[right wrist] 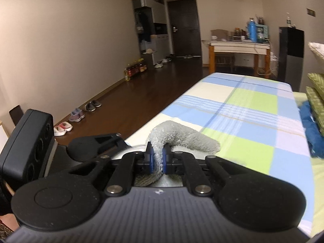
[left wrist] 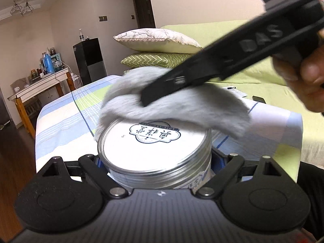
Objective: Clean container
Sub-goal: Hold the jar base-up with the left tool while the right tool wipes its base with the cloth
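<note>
- The round tin (left wrist: pixel 154 151) sits at the near end of the checked tablecloth (left wrist: pixel 60 121), clasped around its body by the left gripper (left wrist: pixel 155 170), whose fingers stand wide on either side of it.
- The right gripper (right wrist: pixel 157 158) has its fingers narrowed hard on a fold of grey cloth (right wrist: pixel 182 139), and the cloth lies over the far rim of the tin's lid (left wrist: pixel 141 141).
- If the wiping stroke pushes sideways harder than the left grip resists, I judge the tin could twist or slide out, since its metal wall looks smooth.
- Only a thin fold of cloth is pinched, so a drag across the lid's raised rim could tug it free.
- Much of the cloth hangs loose past the lid on the right, so part of the stroke may sweep the tablecloth instead of the tin.
- The lid appears only seated on top; whether it is tight I cannot tell, and a catch at the rim might lift it.
- The table is long, covered in blue, green and white checks, with dark wood floor to its left.
- On the right lies a green bed with stacked pillows (left wrist: pixel 158 38).
- At the far end stand a cluttered wooden desk (right wrist: pixel 239 44), a black cabinet (right wrist: pixel 291 48) and a dark door (right wrist: pixel 183 26); shoes (right wrist: pixel 77 115) line the left wall.
</note>
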Motion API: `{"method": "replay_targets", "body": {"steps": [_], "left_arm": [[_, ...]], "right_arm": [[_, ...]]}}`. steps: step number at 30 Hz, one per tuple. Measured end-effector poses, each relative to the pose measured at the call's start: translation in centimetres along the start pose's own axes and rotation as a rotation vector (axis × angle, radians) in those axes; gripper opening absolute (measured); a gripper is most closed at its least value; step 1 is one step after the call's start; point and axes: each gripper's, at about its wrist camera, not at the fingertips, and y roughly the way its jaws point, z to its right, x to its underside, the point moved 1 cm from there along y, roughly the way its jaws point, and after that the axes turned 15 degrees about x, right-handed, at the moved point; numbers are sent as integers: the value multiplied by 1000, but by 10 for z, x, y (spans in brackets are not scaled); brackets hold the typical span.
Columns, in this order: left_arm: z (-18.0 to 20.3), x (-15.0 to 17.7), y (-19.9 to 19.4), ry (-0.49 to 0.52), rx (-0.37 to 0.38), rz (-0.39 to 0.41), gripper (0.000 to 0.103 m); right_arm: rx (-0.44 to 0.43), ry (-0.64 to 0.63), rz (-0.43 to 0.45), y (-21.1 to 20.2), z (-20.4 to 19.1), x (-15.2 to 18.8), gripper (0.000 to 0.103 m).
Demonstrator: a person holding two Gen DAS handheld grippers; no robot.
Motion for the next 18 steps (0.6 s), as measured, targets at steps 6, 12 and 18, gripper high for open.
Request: {"method": "replay_targets", "body": {"steps": [6,12,18], "left_arm": [[0,0,0,-2,0,0,90],[-3,-2,2,-7,-2,-1,90],[1,1,1,-8,-4,-1,90]], "right_arm": [[0,-7,2,-28,4,16,6],[-59,6,-5,-42,-8,23,7],[-137,52,-19,-16,-13,14,7]]}}
